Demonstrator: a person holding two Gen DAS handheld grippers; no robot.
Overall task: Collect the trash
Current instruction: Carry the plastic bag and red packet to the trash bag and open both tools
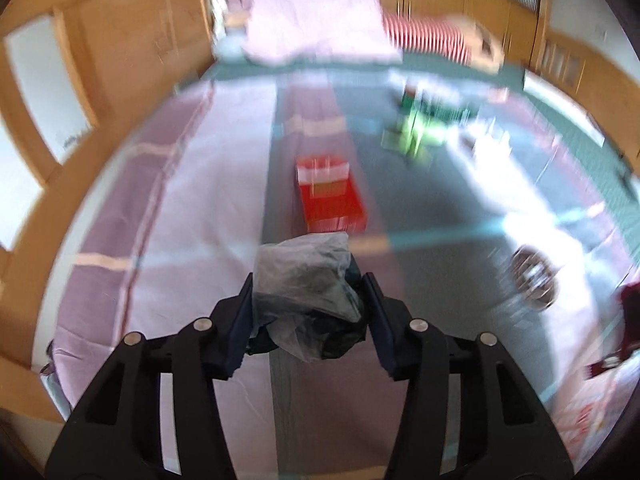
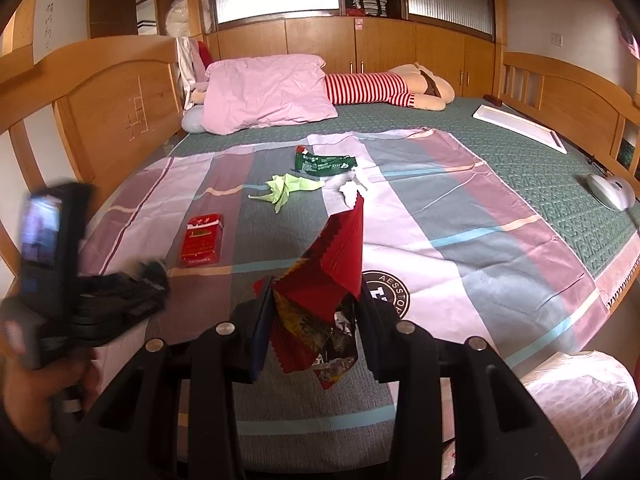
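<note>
1. The left gripper (image 1: 308,300) is clamped on a crumpled grey plastic bag (image 1: 308,280), held up above the bed; its view is blurred by motion.
2. The right gripper (image 2: 314,312) is clamped on a red snack wrapper (image 2: 332,268) with zigzag edges — the wrapper sticks up and also hangs down between the two fingers.
3. In the right wrist view the left gripper (image 2: 120,292) shows at the left edge, blurred, with the person's hand (image 2: 24,408) below it.
4. On the striped sheet (image 2: 460,216) lies more trash: a red cigarette pack (image 2: 202,240) flat on a grey stripe, farther back a pale green paper scrap (image 2: 288,190), a dark green packet (image 2: 324,162) just behind it, and a white crumpled scrap (image 2: 350,190) near the wrapper's tip.
5. From the left wrist view the red cigarette pack (image 1: 330,196) lies just past the plastic bag, and the green pieces (image 1: 416,128) smear together farther off.
6. At the head of the bed a pink pillow (image 2: 264,92) rests beside a plush toy in red and white stripes (image 2: 384,86).
7. A white bag (image 2: 580,400) sits at the lower right — off the bed's edge.
</note>
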